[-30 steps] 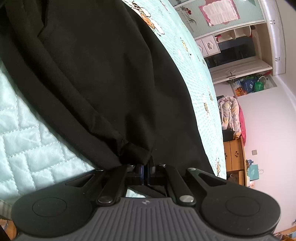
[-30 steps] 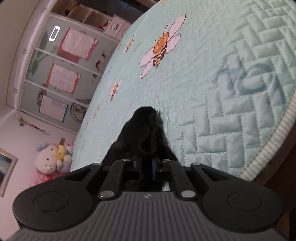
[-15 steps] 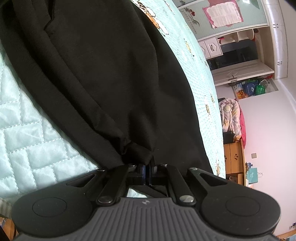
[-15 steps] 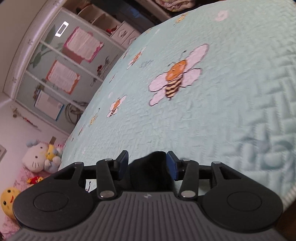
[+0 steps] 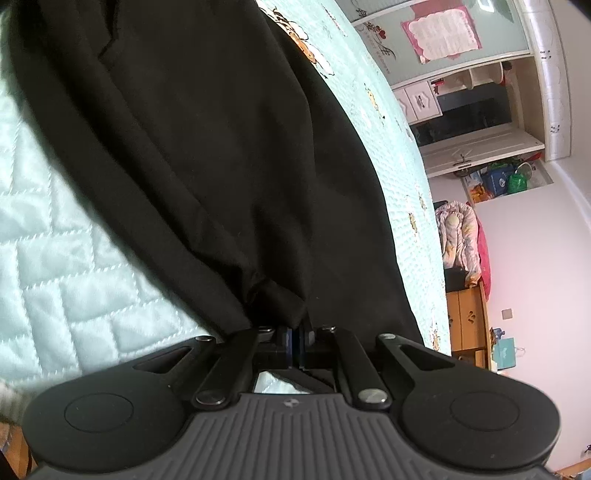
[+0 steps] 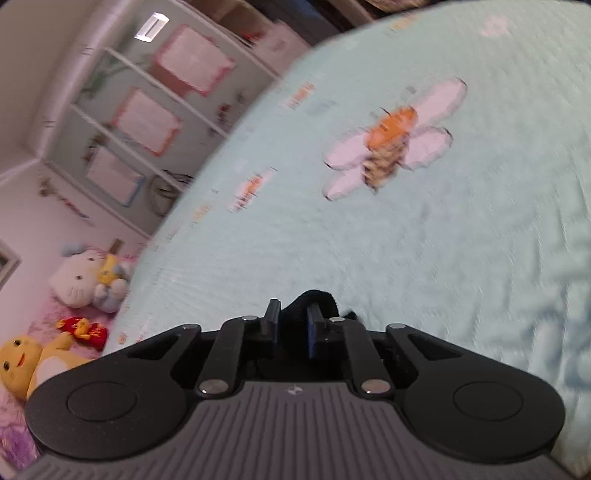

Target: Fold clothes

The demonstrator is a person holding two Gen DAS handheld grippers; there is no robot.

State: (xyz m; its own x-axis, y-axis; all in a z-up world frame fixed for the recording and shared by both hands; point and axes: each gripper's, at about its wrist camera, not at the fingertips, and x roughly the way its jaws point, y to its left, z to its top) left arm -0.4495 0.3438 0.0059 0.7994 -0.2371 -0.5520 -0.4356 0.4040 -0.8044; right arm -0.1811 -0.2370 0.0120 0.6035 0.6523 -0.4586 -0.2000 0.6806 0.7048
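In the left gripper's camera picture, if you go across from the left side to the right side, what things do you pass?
Quilted bedspread → black garment → white cupboard → bundled blanket by the pink wall.

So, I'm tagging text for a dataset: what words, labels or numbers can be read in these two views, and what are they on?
None can be read.
Pink-framed paper sheet on the pale green cabinet door: lines of print, too small.
Dark script on the cabinet door left of it: not legible.
Pink-framed sheets in the right wrist view: blurred.
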